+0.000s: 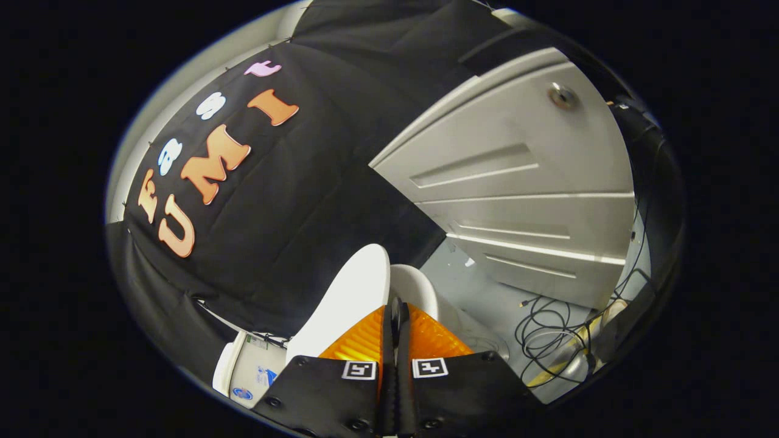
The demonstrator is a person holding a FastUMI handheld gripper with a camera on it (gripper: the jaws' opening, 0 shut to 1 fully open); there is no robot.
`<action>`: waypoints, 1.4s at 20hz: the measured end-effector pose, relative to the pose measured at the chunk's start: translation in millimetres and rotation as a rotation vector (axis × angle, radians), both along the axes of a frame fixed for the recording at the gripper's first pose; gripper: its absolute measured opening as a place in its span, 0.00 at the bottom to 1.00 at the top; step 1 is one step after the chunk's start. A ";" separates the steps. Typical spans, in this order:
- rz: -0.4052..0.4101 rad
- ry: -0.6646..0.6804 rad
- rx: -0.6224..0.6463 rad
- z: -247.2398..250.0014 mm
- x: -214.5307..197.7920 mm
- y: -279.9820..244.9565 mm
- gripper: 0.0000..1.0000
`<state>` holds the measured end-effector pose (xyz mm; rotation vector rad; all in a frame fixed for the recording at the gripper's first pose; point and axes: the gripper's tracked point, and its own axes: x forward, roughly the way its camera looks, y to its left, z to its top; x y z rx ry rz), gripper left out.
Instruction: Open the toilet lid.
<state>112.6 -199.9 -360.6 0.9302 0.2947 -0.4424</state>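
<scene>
Black cloth booth wall [292,201] hung behind; a pale panelled door [523,182] stood to its side, above a grey floor [481,304] with tangled black cables [548,340]. The smooth, white, rounded toilet lid [350,304] stood raised just ahead of the tool [397,316]. Its ribbed orange fingers [365,340] were pressed together, gripping nothing.

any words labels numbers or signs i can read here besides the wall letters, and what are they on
None can be read.
Stickers on the toilet tank: too small and blurred to read.
Two square markers on the gripper: black-and-white patterns, no letters or numbers.
The gripper's fingers are closed together beside the raised toilet lid.
</scene>
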 end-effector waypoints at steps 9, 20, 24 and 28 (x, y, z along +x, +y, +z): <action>0.136 -0.089 -0.223 120.8 38.6 42.7 0.08; 0.281 -0.098 -0.436 217.4 72.3 116.8 0.08; 0.312 -0.077 -0.510 235.1 77.2 137.6 0.08; 0.344 -0.085 -0.560 257.9 80.6 164.1 0.08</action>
